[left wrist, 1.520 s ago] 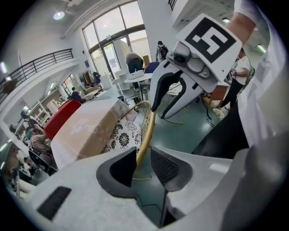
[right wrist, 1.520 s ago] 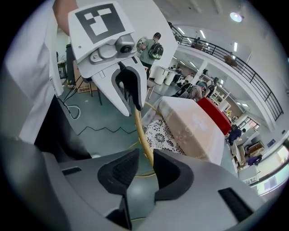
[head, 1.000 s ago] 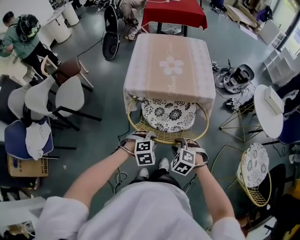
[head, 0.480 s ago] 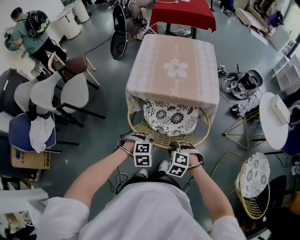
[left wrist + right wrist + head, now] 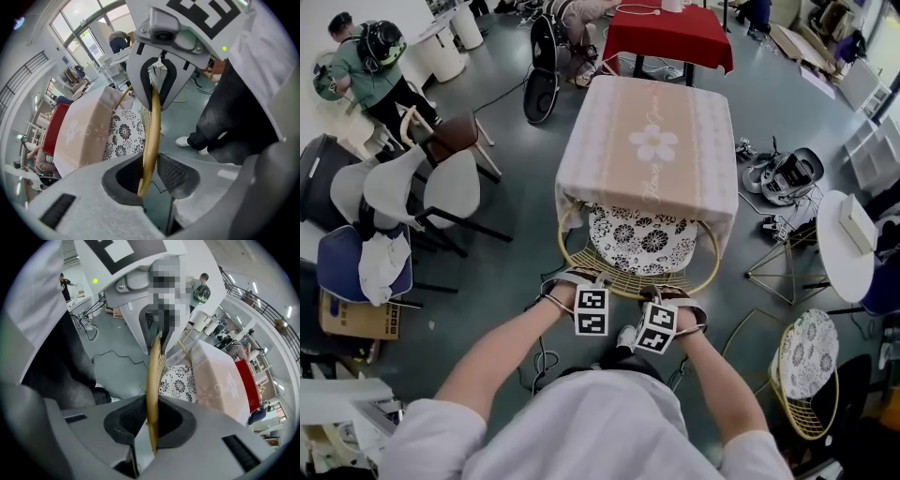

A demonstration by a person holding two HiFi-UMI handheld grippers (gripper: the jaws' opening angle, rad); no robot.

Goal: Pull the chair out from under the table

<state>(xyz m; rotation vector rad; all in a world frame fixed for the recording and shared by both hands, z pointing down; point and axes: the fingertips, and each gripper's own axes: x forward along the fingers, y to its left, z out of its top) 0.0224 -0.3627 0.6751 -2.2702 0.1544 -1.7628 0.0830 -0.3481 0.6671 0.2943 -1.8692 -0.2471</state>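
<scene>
Since the table (image 5: 609, 159) has its cloth hanging down over the far side of the chair (image 5: 639, 272), which sits tucked under the near edge with only its curved back toward you, plan a straight, level draw toward your body. Lifting would likely snag the cloth. Watch the hem where it lies on the cushion (image 5: 642, 239) and ease off if it begins to drag. Both of your grippers are set side by side on the gold rail (image 5: 152, 122) at the top of the back, near its middle. That is a good place, as an even pull there should not swing the chair to one side. The right gripper (image 5: 151, 420) is closing, and its pads look to be against the rail on both sides. The left gripper (image 5: 152, 171) is closing too but is wider: the rail rests on one pad while the other pad (image 5: 176, 176) stands off it. Let that side seat before you load it, otherwise the right hand takes everything and the thin, round rail may twist or slip. Your shoes (image 5: 625, 335) are just behind the chair, so step back as you pull.
</scene>
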